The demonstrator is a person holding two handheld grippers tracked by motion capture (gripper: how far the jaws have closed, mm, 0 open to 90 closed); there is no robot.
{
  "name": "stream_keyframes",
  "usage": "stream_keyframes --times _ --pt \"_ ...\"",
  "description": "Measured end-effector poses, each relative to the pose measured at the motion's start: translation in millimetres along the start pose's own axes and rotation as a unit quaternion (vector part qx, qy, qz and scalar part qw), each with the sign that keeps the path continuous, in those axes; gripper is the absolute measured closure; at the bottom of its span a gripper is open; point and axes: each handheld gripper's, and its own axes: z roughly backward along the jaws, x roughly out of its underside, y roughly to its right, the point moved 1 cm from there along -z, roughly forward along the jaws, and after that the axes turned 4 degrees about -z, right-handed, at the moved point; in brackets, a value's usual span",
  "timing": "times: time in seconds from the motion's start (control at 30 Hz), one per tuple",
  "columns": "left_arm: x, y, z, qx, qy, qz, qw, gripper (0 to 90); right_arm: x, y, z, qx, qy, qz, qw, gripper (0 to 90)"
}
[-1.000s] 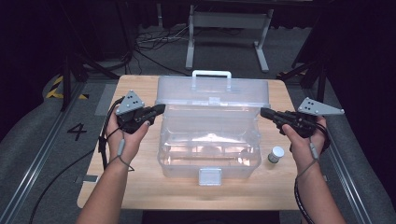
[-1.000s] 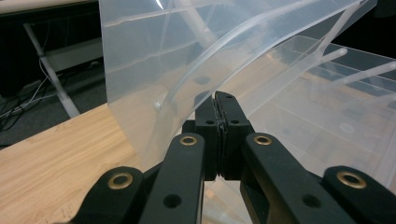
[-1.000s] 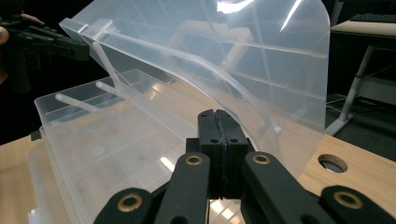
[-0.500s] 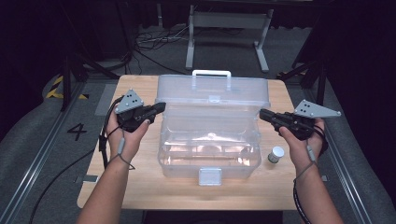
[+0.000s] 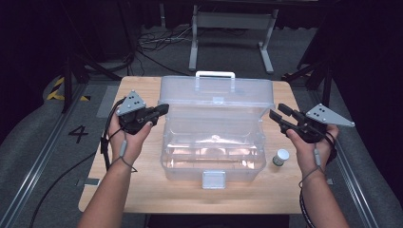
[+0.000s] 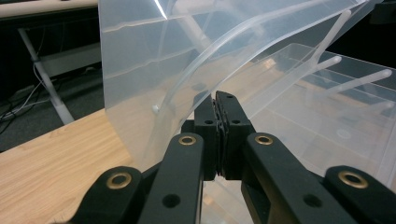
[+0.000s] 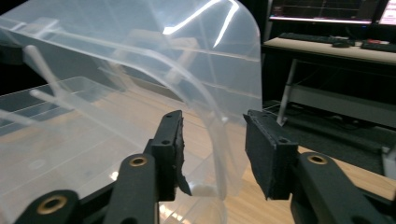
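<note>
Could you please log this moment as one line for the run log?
clear plastic lidded box: lid raised | left hand-held gripper: shut on lid edge | right hand-held gripper: just opening, lid edge between jaws

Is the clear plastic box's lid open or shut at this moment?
Open. The lid stands raised behind the box, handle uppermost, and the high view looks straight down into the box.

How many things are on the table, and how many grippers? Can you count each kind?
Clear plastic box with its lid up: 1
Small white-capped bottle: 1
Grippers, the left gripper and the right gripper: 2
Total: 4
</note>
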Motion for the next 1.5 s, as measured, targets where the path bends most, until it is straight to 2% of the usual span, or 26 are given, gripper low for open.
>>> stream_keyframes --times 0.17,0.23,0.53,0.97,1.07,1.2,1.4,1.5 --pt "0.1 -0.2 -0.1 0.000 0.002 0.002 1.0000 87.8 -0.6 -3.0 -10.6 0.020 0.005 -0.003 0.9998 54.8" --pt "0.1 -0.2 0.0 0.000 0.002 0.002 1.0000 87.7 -0.7 -3.5 -12.0 0.021 0.005 -0.003 0.9998 54.8" --pt "0.2 -0.2 -0.1 0.001 0.003 0.003 1.0000 87.6 -4.4 -9.0 -23.9 0.045 0.003 0.007 0.9989 54.0" --pt "1.0 0.4 -0.1 0.000 0.005 0.003 1.0000 87.6 -4.2 -14.7 -39.0 0.071 0.012 -0.002 0.9974 53.3" --pt "1.0 0.4 0.2 0.002 0.004 0.004 1.0000 87.6 -4.3 -16.4 -42.0 0.080 0.012 0.006 0.9967 54.9" --pt "1.1 0.8 -0.1 -0.001 0.005 0.002 1.0000 87.5 -4.3 -16.8 -43.8 0.086 0.012 0.003 0.9962 57.2" --pt "1.2 0.9 -0.6 -0.001 0.004 0.000 1.0000 87.4 -3.0 -17.2 -42.2 0.105 0.022 0.005 0.9942 68.8" --pt "1.1 1.1 -1.5 0.000 0.004 0.000 1.0000 86.9 -3.4 -16.9 -41.7 0.105 0.024 0.002 0.9942 68.6"
